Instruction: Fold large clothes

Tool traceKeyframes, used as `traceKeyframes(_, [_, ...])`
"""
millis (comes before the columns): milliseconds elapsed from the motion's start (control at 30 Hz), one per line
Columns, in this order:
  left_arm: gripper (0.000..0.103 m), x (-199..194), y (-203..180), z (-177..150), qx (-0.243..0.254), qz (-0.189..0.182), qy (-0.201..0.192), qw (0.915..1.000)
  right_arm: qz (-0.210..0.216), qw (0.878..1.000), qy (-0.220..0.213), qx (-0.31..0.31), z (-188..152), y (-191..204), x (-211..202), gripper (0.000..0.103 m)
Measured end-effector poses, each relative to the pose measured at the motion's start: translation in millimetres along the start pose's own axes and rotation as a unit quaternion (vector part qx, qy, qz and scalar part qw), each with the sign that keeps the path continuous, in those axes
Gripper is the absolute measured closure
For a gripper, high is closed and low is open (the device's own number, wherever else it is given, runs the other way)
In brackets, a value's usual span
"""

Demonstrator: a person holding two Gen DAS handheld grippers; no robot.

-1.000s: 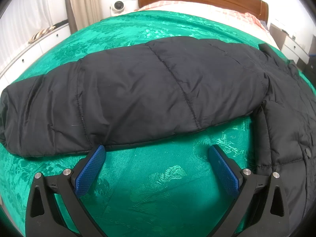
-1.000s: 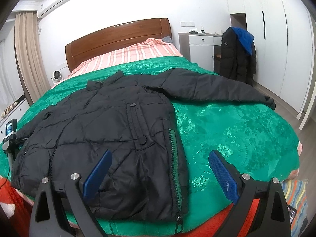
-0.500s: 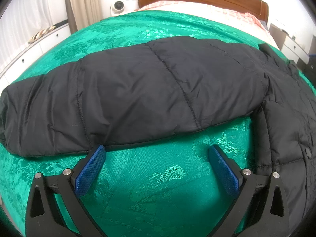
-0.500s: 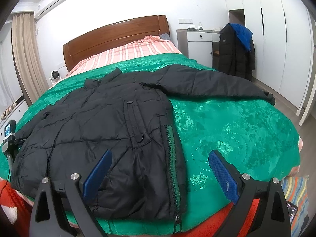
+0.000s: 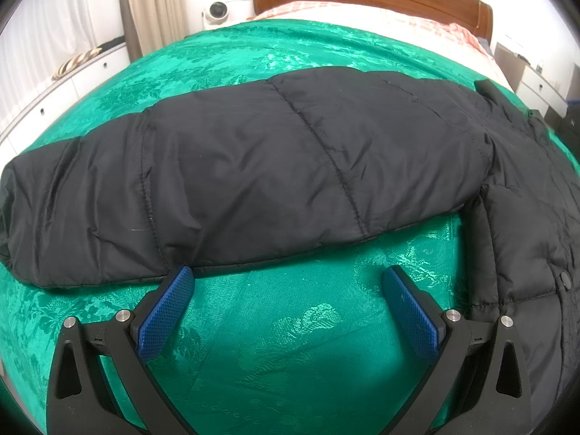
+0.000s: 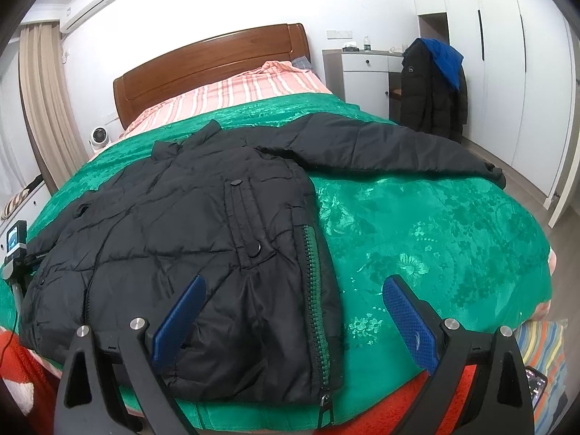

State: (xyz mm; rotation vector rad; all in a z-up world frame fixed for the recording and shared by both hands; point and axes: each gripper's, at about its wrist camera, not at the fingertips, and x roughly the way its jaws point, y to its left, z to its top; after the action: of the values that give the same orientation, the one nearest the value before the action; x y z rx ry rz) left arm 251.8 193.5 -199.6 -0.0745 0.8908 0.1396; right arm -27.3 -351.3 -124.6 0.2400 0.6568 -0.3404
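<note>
A large black puffer jacket (image 6: 188, 224) lies spread flat on the green bedspread (image 6: 417, 239), front up, with a green zipper edge (image 6: 311, 275) and both sleeves stretched out. Its right sleeve (image 6: 391, 145) reaches to the bed's far right. In the left wrist view the other sleeve (image 5: 253, 181) lies across the frame. My left gripper (image 5: 290, 279) is open and empty, low over the bedspread just in front of that sleeve's near edge. My right gripper (image 6: 293, 290) is open and empty, above the jacket's bottom hem near the zipper.
A wooden headboard (image 6: 210, 61) and striped pillows (image 6: 246, 90) are at the far end. A dark coat (image 6: 431, 90) hangs on a chair by the white wardrobe (image 6: 507, 54). A small white fan (image 6: 97, 137) stands left of the bed. Red fabric (image 6: 362, 417) shows below the bed edge.
The right gripper has moved slightly in and down toward the jacket's hem. The left gripper has not visibly moved. Both stay open.
</note>
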Motion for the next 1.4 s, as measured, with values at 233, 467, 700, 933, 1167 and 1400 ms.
traceKeyframes(233, [0.0,0.2,-0.1,0.0,0.0,0.0,0.0,1.0,0.001,1.0,-0.001,-0.006,-0.2,2.3,-0.8,0.006])
traceKeyframes(467, [0.0,0.2,-0.3,0.0,0.0,0.0,0.0,1.0,0.004,1.0,-0.006,0.024,0.7,-11.4,-3.0,0.006])
traceKeyframes(700, [0.0,0.2,-0.1,0.0,0.0,0.0,0.0,1.0,0.023,0.997,0.001,0.071,15.1,-34.0,1.2,0.006])
traceKeyframes(933, [0.0,0.3,-0.1,0.0,0.0,0.0,0.0,1.0,0.071,0.973,-0.016,0.218,75.2,-128.1,30.1,0.006])
traceKeyframes(1167, [0.0,-3.0,0.7,-1.5,0.0,0.0,0.0,1.0,0.084,0.878,0.001,0.471,68.2,-280.7,97.5,0.007])
traceKeyframes(1400, [0.0,-1.6,-0.5,-0.2,0.001,0.002,0.004,1.0,0.128,0.854,-0.012,0.505,93.1,-308.4,163.1,0.021])
